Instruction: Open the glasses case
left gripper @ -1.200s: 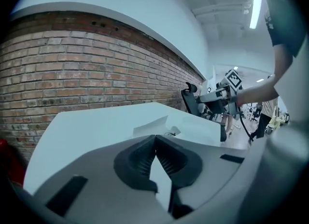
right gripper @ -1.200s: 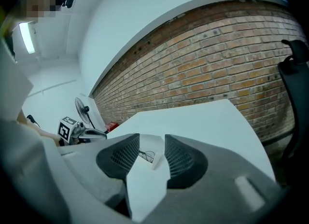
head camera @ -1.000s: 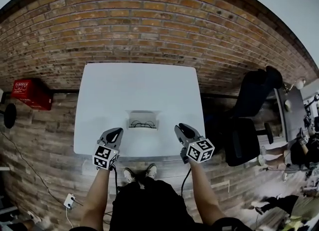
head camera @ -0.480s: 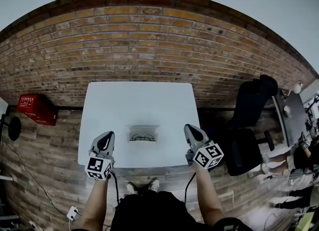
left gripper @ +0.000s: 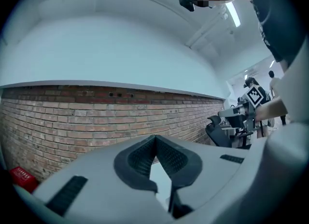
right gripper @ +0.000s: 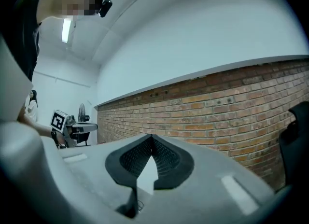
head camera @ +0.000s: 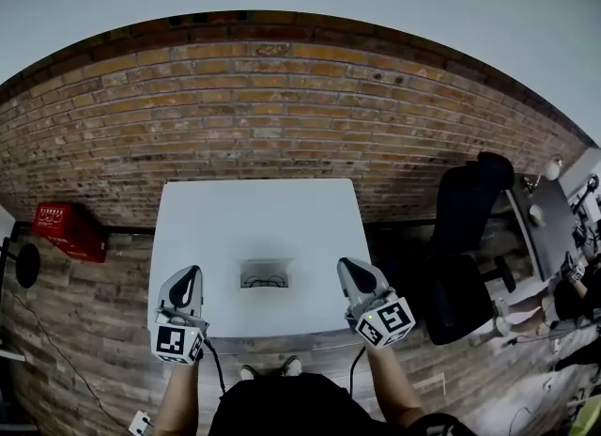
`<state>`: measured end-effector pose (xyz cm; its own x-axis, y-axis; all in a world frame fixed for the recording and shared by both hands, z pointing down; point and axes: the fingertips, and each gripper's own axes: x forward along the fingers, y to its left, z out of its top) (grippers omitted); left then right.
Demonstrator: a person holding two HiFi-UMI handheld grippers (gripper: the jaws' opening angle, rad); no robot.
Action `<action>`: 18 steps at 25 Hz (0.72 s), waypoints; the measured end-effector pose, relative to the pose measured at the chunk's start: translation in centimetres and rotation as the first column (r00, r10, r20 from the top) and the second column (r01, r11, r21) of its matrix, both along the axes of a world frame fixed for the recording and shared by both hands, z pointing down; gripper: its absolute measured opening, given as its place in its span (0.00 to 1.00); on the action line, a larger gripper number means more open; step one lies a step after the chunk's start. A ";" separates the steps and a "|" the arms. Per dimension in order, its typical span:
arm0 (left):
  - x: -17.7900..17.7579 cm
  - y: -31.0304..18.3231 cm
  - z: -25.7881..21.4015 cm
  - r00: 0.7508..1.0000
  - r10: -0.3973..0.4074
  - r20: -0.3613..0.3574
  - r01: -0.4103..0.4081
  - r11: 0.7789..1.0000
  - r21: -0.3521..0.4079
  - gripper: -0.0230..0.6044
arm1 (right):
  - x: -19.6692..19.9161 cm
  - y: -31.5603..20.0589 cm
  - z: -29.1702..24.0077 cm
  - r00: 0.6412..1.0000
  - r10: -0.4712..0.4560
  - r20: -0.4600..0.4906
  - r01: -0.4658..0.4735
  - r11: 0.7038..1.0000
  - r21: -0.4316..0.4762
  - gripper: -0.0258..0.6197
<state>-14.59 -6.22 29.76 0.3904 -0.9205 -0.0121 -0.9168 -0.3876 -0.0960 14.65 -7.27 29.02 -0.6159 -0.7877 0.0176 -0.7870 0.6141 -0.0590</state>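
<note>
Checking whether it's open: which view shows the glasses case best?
Head view: the case lies open on the table, seen from above. Both gripper views face the brick wall; no case is clear there.

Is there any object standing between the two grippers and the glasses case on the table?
Nothing visible stands in the way. The glasses case lies alone on the white table, lid already up. Only bare tabletop shows between it and the left gripper and right gripper, both shut and empty.
</note>
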 end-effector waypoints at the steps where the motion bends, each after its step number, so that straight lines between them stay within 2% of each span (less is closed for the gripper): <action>1: -0.3 0.4 -0.4 1.000 -0.006 -0.004 0.006 1.000 0.012 0.04 | -0.3 0.6 -0.1 1.000 0.001 -0.012 -0.001 1.000 0.007 0.05; 7: -1.8 3.3 -3.9 0.998 -0.060 0.013 0.059 0.996 0.069 0.05 | -0.1 2.5 -1.3 0.999 0.046 -0.024 -0.045 0.998 0.036 0.05; 12: -1.8 4.0 -4.5 0.998 -0.062 0.007 0.061 0.994 0.093 0.05 | 1.1 2.9 -1.9 0.995 0.096 -0.018 -0.094 0.994 0.059 0.05; 15: -1.8 4.0 -5.0 0.998 -0.061 -0.005 0.062 0.991 0.116 0.04 | 1.3 2.7 -2.6 0.993 0.113 -0.023 -0.111 0.991 0.077 0.05; 18: -1.8 4.2 -5.0 0.997 -0.062 -0.049 0.066 0.993 0.094 0.04 | 1.1 2.7 -3.0 0.992 0.123 -0.029 -0.120 0.989 0.086 0.05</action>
